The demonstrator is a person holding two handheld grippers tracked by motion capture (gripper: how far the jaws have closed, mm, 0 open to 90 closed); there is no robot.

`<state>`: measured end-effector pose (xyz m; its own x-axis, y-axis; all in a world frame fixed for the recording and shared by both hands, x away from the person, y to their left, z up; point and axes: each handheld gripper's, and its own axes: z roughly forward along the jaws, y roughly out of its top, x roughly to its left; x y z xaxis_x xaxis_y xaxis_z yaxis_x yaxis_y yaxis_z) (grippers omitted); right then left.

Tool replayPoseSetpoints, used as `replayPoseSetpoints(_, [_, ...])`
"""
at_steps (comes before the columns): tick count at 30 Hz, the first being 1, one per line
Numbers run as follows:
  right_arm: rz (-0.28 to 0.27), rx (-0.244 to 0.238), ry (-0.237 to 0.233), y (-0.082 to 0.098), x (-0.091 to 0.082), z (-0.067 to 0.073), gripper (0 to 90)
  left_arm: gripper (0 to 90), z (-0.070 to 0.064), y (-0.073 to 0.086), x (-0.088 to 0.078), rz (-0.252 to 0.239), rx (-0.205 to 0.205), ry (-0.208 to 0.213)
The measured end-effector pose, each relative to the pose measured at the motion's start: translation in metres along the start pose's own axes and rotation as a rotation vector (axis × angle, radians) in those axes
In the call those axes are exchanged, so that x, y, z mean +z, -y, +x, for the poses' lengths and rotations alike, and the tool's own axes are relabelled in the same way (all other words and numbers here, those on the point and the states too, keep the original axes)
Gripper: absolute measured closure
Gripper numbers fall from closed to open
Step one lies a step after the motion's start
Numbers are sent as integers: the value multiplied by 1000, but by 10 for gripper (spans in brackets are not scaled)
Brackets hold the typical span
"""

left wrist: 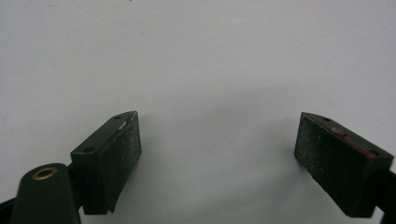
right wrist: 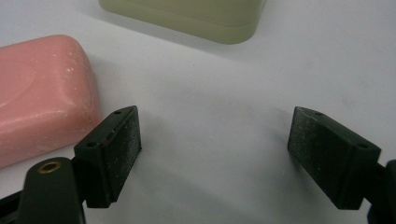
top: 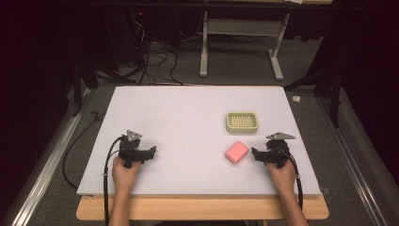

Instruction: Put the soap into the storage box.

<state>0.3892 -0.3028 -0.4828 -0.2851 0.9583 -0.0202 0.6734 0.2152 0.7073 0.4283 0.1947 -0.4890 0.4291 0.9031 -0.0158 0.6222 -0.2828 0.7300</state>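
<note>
A pink bar of soap (top: 236, 152) lies on the white board, right of centre. In the right gripper view the soap (right wrist: 39, 95) is just left of my left jaw, outside the gap. A pale green soap dish (top: 242, 122) with a slotted top stands just behind the soap; its near wall (right wrist: 187, 14) crosses the top of the right gripper view. My right gripper (top: 254, 153) rests on the board beside the soap, its jaws wide apart and empty (right wrist: 215, 144). My left gripper (top: 153, 150) rests at the board's left, open over bare board (left wrist: 217, 149).
The white board (top: 188, 122) lies on a wooden table whose front edge (top: 202, 209) shows below it. Cables (top: 75, 155) trail off the board's left side. A metal table frame (top: 240, 42) and more cables stand on the floor beyond.
</note>
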Motion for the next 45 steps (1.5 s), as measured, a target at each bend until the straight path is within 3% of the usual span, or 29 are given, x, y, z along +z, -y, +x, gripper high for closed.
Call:
replayPoseSetpoints(17, [4, -2, -2, -1, 0, 0, 175, 151, 0, 0, 0, 2, 2, 1])
replayPoseSetpoints(22, [9, 5, -40, -1, -3, -1, 163, 150, 0, 0, 0, 2, 2, 0])
replayPoseSetpoints(33, [-85, -54, -121, -9, -30, 21, 164, 151, 0, 0, 0, 2, 1, 1])
replayPoseSetpoints(45, [-99, -88, -170, -12, -34, 38, 162, 151, 0, 0, 0, 2, 1, 1])
